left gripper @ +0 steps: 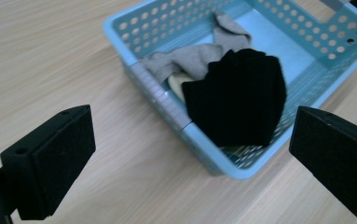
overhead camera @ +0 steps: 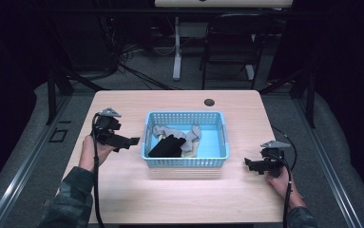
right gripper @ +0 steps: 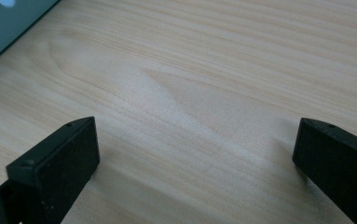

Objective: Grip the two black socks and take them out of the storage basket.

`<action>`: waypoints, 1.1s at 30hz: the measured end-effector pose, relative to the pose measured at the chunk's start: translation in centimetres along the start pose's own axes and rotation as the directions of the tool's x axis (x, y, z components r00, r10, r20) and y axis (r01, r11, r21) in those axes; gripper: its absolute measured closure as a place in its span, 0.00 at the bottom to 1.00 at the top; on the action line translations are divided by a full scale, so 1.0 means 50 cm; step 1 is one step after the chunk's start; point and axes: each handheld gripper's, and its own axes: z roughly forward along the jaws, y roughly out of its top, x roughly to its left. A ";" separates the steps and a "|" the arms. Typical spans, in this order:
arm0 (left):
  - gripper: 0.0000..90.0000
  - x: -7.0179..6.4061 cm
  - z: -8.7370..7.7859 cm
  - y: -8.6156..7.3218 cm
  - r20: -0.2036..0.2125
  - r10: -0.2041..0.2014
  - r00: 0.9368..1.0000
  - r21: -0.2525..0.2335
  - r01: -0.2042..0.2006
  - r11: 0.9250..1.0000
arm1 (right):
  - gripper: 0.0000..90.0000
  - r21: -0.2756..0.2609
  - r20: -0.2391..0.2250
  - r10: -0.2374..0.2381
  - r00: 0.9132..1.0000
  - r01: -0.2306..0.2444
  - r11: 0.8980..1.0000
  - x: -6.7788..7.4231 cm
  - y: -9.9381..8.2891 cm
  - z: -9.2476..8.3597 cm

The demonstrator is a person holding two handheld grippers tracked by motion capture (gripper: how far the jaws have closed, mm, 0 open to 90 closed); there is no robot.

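A light blue perforated basket [overhead camera: 185,162] stands in the middle of the wooden table [overhead camera: 122,194]. Inside lie a black cloth [overhead camera: 167,146], a grey sock [overhead camera: 175,131] and something pale yellow [overhead camera: 189,150] under them. My left gripper [overhead camera: 131,141] hovers open just left of the basket, its jaws pointing at the basket's near left corner [left gripper: 167,100]; the black cloth [left gripper: 236,95] and grey sock [left gripper: 190,58] show ahead of it. My right gripper [overhead camera: 250,164] rests open on the table to the right of the basket, jaws wide over bare wood [right gripper: 195,107].
A round cable hole [overhead camera: 209,102] sits near the table's far edge. A chair [overhead camera: 232,42] and a desk leg [overhead camera: 177,47] stand beyond the table. The basket's edge [right gripper: 8,23] crosses the upper left corner of the right gripper view.
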 end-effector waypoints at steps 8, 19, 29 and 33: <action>0.00 -0.059 0.072 0.049 0.094 0.068 0.993 0.063 -0.074 0.995 | 0.00 0.000 0.000 0.000 1.000 0.000 1.000 0.000 0.000 0.000; 0.11 -0.077 0.168 0.060 0.186 0.059 0.981 0.184 -0.094 0.978 | 0.00 0.002 0.003 -0.001 1.000 0.001 1.000 0.000 0.000 0.000; 0.35 -0.076 0.204 0.064 0.152 0.059 0.987 0.223 -0.093 0.970 | 0.00 0.002 0.004 -0.002 1.000 0.002 1.000 0.000 0.000 0.000; 0.43 -0.064 0.201 0.063 0.149 0.048 0.988 0.214 -0.080 0.974 | 0.00 0.002 0.002 -0.003 1.000 0.003 1.000 -0.001 0.000 0.000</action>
